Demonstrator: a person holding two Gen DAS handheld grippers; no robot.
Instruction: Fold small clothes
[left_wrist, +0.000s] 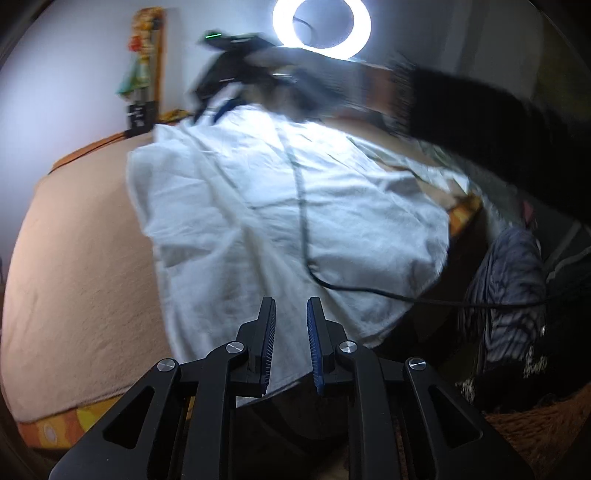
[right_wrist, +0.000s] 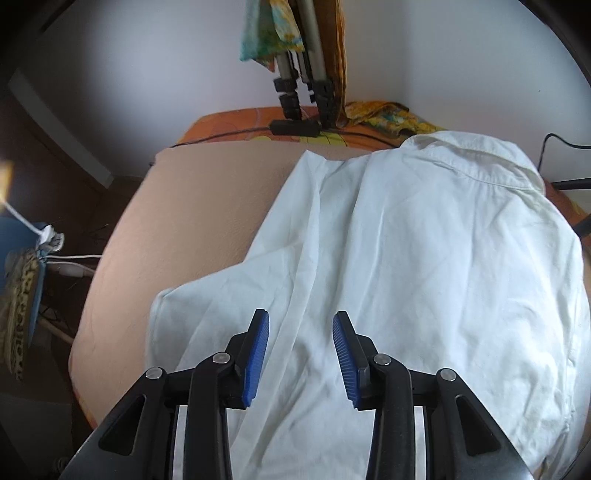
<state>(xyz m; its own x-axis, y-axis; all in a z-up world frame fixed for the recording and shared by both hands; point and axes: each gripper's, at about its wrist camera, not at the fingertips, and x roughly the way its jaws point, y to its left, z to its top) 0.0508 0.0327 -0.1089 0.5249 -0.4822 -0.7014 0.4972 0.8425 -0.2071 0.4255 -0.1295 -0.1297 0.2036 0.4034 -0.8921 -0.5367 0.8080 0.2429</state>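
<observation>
A peach-covered table (right_wrist: 207, 206) stood against a pale wall. The white shirt (right_wrist: 424, 258) lay spread across it, collar far, ready for folding. Both the left gripper (left_wrist: 291, 314) and right gripper (right_wrist: 300, 325) hovered with fingers apart, empty.

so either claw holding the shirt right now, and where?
Neither. Left claw and right claw are both open above the white shirt, nothing between the pads.
</observation>
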